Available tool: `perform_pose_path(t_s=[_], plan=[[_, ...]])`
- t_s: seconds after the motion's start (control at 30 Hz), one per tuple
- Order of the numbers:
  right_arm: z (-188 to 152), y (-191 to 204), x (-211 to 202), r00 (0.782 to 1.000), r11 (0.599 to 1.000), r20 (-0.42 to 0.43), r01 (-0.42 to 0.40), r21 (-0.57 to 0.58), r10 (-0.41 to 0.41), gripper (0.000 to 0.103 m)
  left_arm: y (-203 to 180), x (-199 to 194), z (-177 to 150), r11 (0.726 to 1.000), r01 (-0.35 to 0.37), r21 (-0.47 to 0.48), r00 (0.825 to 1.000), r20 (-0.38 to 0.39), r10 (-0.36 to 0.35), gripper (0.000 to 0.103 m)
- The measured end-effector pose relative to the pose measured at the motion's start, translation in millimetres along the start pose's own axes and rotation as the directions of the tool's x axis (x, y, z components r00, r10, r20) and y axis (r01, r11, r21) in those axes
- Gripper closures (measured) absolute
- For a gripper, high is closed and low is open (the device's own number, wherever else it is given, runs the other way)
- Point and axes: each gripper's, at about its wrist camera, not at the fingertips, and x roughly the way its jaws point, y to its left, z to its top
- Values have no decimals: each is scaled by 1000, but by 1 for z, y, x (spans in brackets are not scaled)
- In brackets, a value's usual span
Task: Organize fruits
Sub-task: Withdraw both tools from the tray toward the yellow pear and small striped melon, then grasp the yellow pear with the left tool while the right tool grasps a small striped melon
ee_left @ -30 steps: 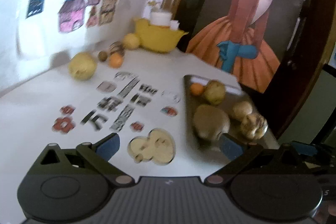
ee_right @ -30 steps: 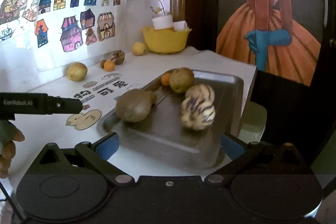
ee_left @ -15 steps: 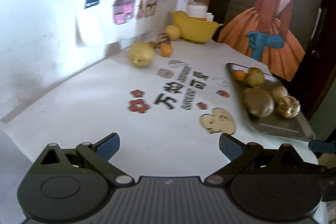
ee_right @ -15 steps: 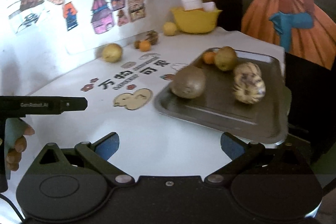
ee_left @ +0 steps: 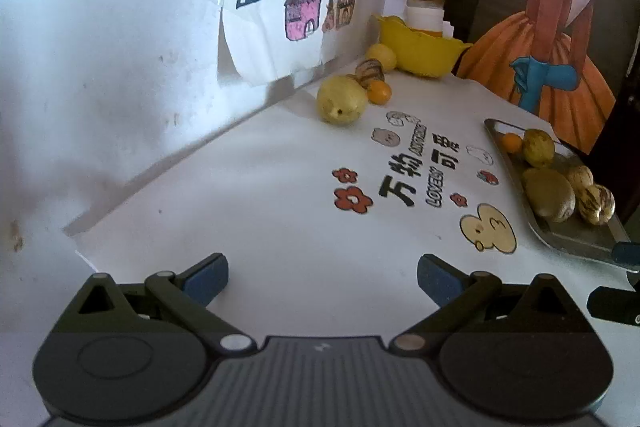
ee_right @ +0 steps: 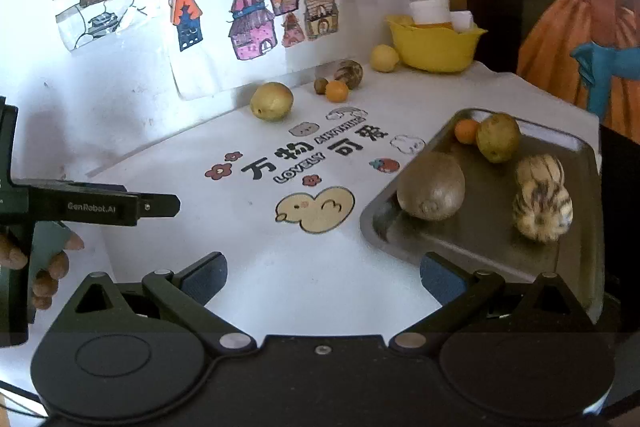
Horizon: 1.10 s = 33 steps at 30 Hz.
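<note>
A grey metal tray (ee_right: 572, 259) at the table's right holds a brown kiwi-like fruit (ee_right: 431, 185), a green-yellow pear (ee_right: 498, 137), a small orange (ee_right: 466, 131) and two striped fruits (ee_right: 542, 205). Near the wall lie a yellow-green fruit (ee_right: 272, 101), a small orange (ee_right: 337, 91), a small brown fruit (ee_right: 320, 85), a striped fruit (ee_right: 350, 74) and a lemon (ee_right: 384, 58). My left gripper (ee_left: 322, 277) is open and empty over the table's near left. My right gripper (ee_right: 323, 277) is open and empty by the tray's near corner.
A yellow bowl (ee_right: 436, 47) with white cups stands at the back by the wall. Printed stickers and a duck picture (ee_right: 316, 209) cover the white table. Drawings hang on the wall. A hand (ee_right: 44, 267) holds the left gripper's body at the left edge.
Both grippers have pulled back and swung left, so the tray now sits farther right and more of the table shows. Jaws stayed open.
</note>
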Motion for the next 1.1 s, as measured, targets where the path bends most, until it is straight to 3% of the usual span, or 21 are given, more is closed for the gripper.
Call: perform_pose_path(t_s=[0.43, 0.73, 0.93, 1.1], plan=[[73, -24, 12, 1000, 990, 19, -12, -142, 15, 1, -9, 20, 41, 999, 7, 48, 998, 57, -9, 0], [127, -36, 42, 998, 977, 8, -55, -206, 58, 1, -15, 46, 75, 995, 10, 102, 995, 96, -20, 0], [164, -58, 74, 999, 983, -24, -51, -178, 47, 1, -19, 64, 96, 985, 14, 172, 992, 122, -36, 0], [193, -72, 109, 992, 983, -85, -108, -150, 96, 1, -24, 83, 106, 982, 18, 188, 993, 110, -39, 0]])
